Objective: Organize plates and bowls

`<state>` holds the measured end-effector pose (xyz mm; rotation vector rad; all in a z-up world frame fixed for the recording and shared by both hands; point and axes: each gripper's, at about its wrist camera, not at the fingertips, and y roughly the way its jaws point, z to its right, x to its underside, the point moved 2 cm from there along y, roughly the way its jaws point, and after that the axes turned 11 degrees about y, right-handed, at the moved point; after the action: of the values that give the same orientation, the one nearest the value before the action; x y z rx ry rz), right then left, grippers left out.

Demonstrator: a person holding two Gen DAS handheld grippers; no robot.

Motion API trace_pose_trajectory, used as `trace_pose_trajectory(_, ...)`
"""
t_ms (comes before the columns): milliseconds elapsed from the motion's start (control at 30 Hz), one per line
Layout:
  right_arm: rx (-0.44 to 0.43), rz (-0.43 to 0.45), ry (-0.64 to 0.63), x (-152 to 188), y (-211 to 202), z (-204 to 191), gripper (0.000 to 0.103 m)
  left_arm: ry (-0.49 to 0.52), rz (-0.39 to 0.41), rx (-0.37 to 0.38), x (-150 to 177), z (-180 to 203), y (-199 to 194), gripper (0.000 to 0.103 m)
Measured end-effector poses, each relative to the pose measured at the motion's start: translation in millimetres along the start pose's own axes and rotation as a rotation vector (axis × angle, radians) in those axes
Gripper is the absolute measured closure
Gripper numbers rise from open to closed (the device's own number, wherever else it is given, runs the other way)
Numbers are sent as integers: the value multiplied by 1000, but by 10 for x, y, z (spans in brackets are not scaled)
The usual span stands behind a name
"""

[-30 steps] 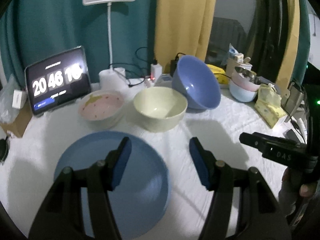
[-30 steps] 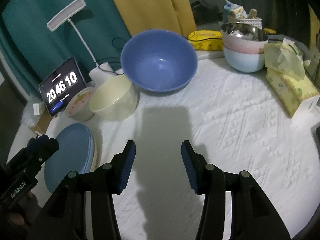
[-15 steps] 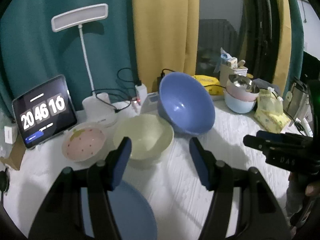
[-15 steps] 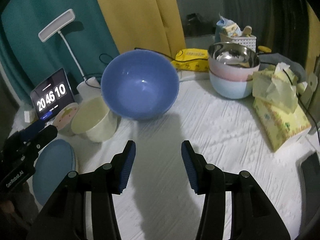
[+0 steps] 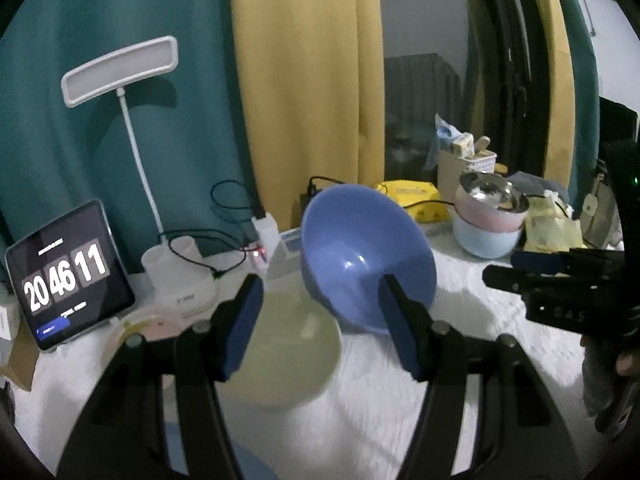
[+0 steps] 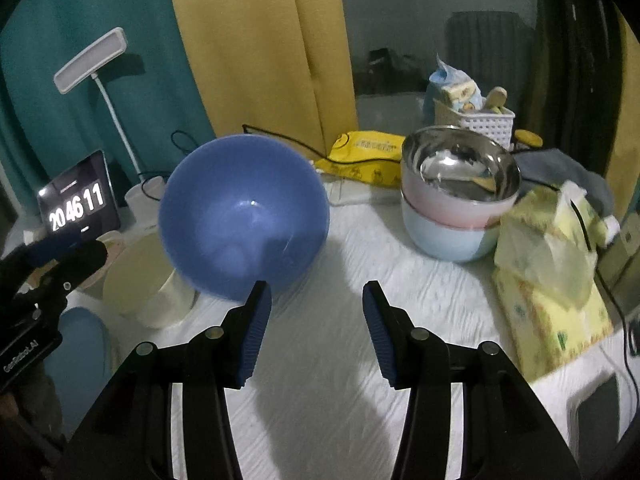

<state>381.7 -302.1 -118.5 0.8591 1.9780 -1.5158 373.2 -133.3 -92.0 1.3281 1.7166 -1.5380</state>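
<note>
Left tool (image 5: 322,316): we see its blue pads set about half apart, with nothing between them and touching nothing; it hangs above the cream bowl (image 5: 282,354).
Right tool (image 6: 316,322): we see it likewise about half open and empty, over bare white counter (image 6: 340,400) just in front of the blue bowl (image 6: 244,220).
Blue bowl: we find it tipped on its side, mouth toward us, leaning against the cream bowl.
Pink bowl (image 5: 150,326): upright, just left of the cream bowl, in front of the clock tablet (image 5: 66,274).
Blue plate (image 6: 78,344): we see it at the near left counter edge, partly hidden by the left tool.
Stacked bowls (image 6: 456,200): steel in pink in pale blue, beside the tissue pack (image 6: 548,276).
</note>
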Motion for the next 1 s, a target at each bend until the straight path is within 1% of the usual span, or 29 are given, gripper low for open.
trace_pose_trajectory(100,5,-10,-5,-58,143,4,53,-8,-8,1,-19,23,138,41)
trace_pose_trajectory(200,10,-18,-6,-89,281,11,53,-30,-32,1,-16,46,285,41)
trace_pose_trajectory(433,-6,-47,34,-117,584,89,53,-43,-72,5,-9,122,555,41)
trace_pose_trajectory(767,-79,-91,114,-73,958,179,53,-49,-132,-29,46,144,796,41)
trace_pose_trajectory(900,-93,-102,113,-37,1024,152,53,-43,-140,-36,70,160,851,42)
trace_pose_trajectory(967,-99,-106,116,-37,1041,154,54,-39,-139,-35,78,170,867,49)
trace_pose_trajectory(1000,-103,-109,118,-38,1050,153,57,-34,-142,-35,81,175,879,55)
